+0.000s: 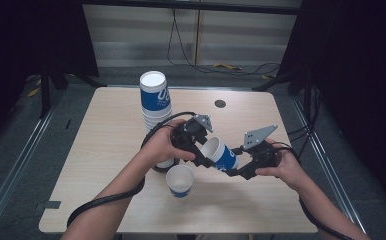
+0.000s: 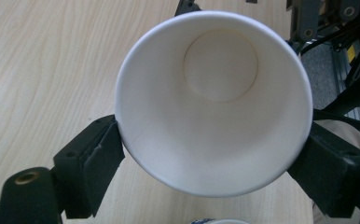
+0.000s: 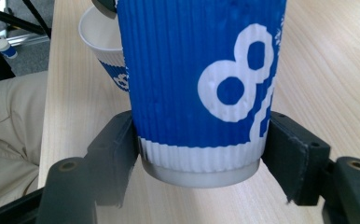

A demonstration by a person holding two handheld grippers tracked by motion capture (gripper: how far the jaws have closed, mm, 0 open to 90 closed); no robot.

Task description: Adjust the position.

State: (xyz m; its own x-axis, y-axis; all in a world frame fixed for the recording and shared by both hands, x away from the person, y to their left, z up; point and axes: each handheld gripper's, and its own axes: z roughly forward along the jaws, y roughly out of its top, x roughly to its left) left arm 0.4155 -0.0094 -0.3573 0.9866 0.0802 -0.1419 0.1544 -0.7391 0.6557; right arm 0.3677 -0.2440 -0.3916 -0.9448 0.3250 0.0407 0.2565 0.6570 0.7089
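Note:
A blue ribbed paper cup with white print lies tilted in the air over the middle of the table, between my two grippers. My left gripper has its jaws on both sides of the cup's rim; the white inside faces that camera. My right gripper is shut on the cup's foot, its pads pressing the white band. A second, empty cup stands upright on the table just below; its rim and print also show behind the held cup.
A tall stack of the same cups stands behind my left hand. A small dark round fitting sits in the wooden tabletop near the far edge. The person's trouser leg is by the table's near edge. Cables lie on the floor beyond.

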